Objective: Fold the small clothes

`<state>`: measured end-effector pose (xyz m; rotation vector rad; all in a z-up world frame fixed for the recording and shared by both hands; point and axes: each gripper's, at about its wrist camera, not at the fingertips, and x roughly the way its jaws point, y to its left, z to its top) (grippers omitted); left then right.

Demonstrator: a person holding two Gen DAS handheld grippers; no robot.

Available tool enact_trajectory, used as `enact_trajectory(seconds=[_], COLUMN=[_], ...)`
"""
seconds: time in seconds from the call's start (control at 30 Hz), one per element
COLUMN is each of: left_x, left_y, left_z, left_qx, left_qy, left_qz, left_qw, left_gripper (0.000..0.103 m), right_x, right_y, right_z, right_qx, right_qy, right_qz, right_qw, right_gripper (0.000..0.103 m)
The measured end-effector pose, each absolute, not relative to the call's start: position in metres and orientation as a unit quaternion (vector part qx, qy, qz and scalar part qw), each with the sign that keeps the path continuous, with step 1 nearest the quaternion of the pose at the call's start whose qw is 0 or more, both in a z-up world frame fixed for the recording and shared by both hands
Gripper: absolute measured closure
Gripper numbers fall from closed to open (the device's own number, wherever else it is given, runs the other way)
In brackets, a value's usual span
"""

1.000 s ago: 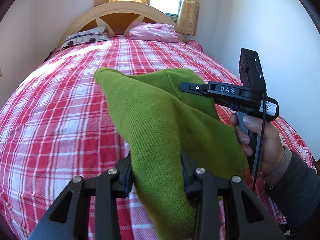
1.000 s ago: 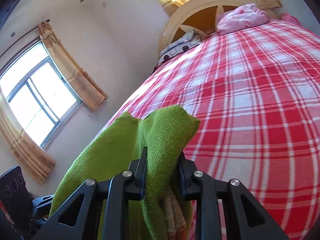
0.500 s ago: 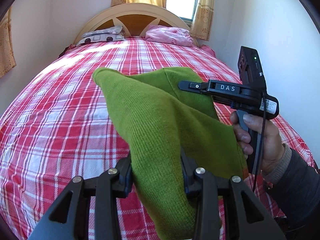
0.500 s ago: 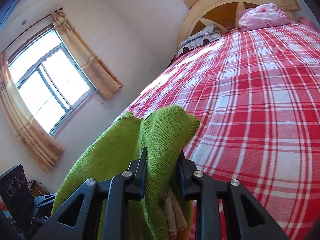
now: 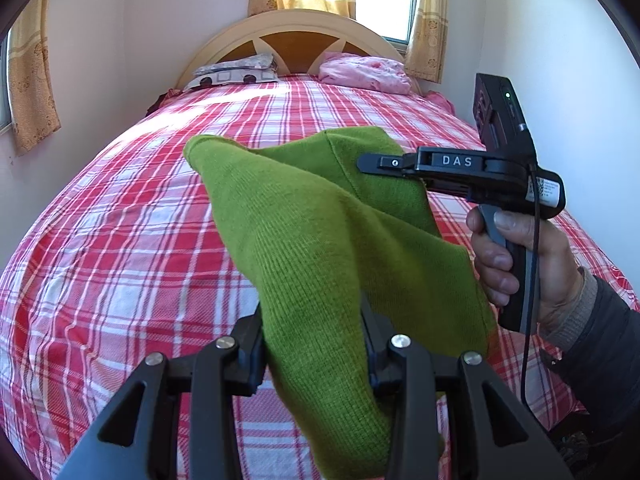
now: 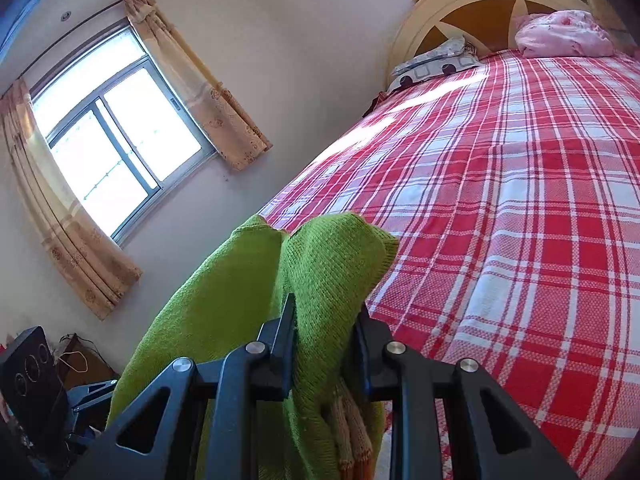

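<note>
A green knitted garment hangs in the air above the bed, held by both grippers. My left gripper is shut on its near part, with fabric draped down between the fingers. My right gripper is shut on another bunched part of the garment; it also shows in the left wrist view at the garment's right side, held by a hand. An orange knit trim shows under the green fabric.
The bed has a red and white plaid cover, with a grey patterned pillow and a pink pillow at the headboard. A curtained window is on the left wall. The right wall runs close along the bed.
Both grippers have tilted upward with the garment still gripped, so more of the headboard, wall and windows shows. The garment's shape is nearly unchanged.
</note>
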<state>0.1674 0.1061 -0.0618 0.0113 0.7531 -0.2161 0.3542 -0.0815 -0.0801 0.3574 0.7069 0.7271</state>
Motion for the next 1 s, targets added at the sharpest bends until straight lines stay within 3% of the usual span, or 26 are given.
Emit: enact_trajectory(seconds=[1.0], left_x=[0.147], left_y=[0.189], left_z=[-0.101], left_qx=[-0.037], left_qy=[0.392], left_qz=[-0.043], left_qw=[0.918], left_gripper=[0.064], right_x=[0.376], right_y=[0.047], right_z=[-0.108], right_qx=[0.117], right_qy=[0.393], right_qz=[0.388], right_qw=[0.826], right_gripper=[0.08])
